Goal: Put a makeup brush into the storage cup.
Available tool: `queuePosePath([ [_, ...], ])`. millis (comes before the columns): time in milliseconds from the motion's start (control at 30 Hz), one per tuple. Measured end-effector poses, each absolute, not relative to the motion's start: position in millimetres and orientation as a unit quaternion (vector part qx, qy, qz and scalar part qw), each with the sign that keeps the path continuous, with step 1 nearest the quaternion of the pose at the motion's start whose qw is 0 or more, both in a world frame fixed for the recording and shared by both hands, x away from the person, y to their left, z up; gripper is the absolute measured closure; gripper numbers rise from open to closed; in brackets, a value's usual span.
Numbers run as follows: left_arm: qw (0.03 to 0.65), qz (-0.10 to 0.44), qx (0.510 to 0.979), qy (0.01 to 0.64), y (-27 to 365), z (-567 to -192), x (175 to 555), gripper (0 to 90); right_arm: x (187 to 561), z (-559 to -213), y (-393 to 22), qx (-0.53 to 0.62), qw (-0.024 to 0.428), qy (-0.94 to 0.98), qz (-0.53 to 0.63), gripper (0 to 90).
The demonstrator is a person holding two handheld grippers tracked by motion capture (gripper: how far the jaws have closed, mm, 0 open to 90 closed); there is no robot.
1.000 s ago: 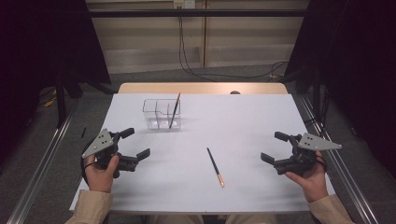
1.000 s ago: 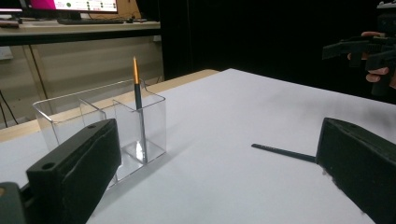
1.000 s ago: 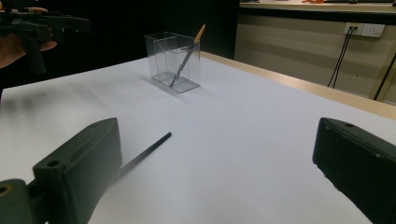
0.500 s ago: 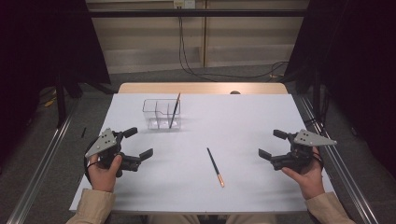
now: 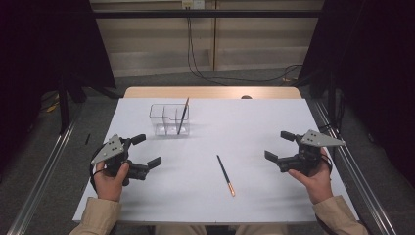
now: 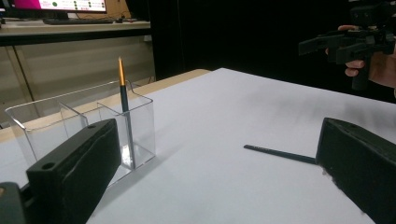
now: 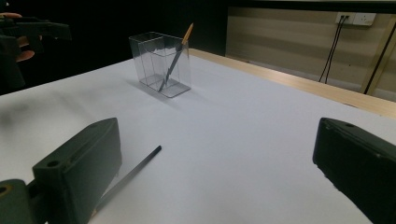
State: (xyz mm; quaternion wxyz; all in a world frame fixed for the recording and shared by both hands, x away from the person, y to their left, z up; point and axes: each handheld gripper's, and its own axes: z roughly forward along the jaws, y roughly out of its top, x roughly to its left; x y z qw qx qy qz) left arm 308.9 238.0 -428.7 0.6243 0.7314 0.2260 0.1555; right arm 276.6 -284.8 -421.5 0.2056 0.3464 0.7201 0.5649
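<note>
Two pencils are counted: one [image 5: 225,175] lying between the spread, empty left gripper [image 5: 143,150] and right gripper [image 5: 279,145], one [image 5: 183,115] propped in the clear holder [image 5: 161,121] beyond them.

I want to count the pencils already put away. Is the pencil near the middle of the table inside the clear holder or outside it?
Outside. The pencil lies flat on the white table, apart from the clear holder, which holds another pencil.
</note>
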Motion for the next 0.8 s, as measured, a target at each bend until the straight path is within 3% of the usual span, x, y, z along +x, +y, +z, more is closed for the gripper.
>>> queuePosePath([
  [800, 0.628, 0.147, 0.732, 0.219, 232.9, -431.0, 313.6, 0.0, 297.8, -423.8, -240.3, 0.350, 0.176, 0.746, 0.538, 0.7],
])
